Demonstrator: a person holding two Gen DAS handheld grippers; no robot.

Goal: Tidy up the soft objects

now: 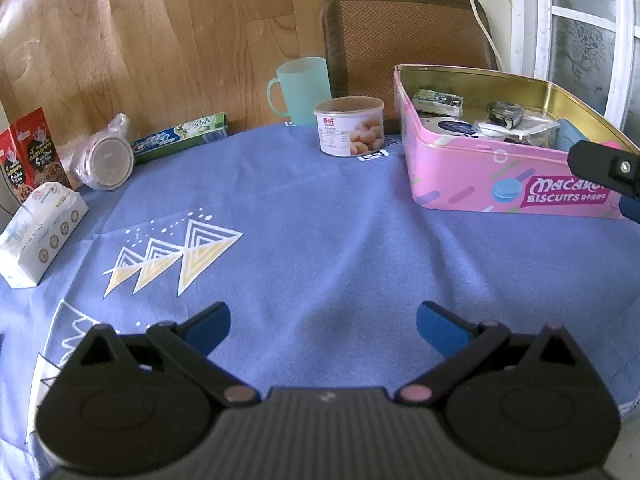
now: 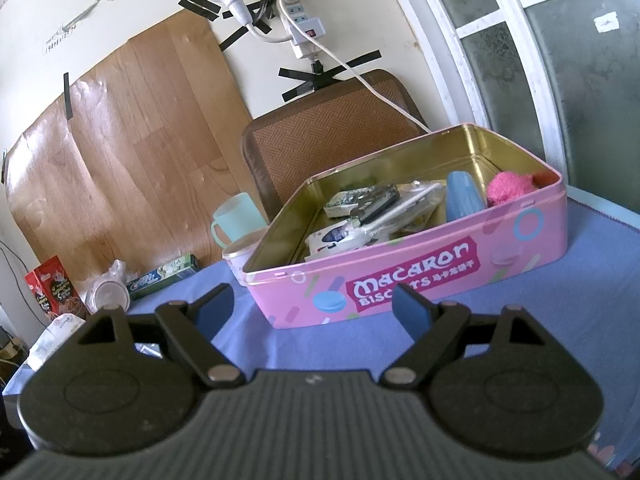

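A pink biscuit tin (image 1: pixel 472 176) stands open at the right of the blue tablecloth (image 1: pixel 320 232); it also shows in the right wrist view (image 2: pixel 400 276). Inside lie a pink fluffy toy (image 2: pixel 510 188), a blue soft object (image 2: pixel 462 196), a packet and small items. A white tissue pack (image 1: pixel 38 232) lies at the left edge. My left gripper (image 1: pixel 322 326) is open and empty, low over the cloth. My right gripper (image 2: pixel 312 306) is open and empty, just in front of the tin; part of it shows in the left wrist view (image 1: pixel 604 170).
Along the back stand a teal mug (image 1: pixel 300 90), a white snack can (image 1: pixel 350 126), a toothpaste box (image 1: pixel 182 142), a bagged lid (image 1: pixel 106 158) and red snack boxes (image 1: pixel 30 152). A woven chair back (image 1: pixel 404 40) and a window (image 2: pixel 560 60) lie behind.
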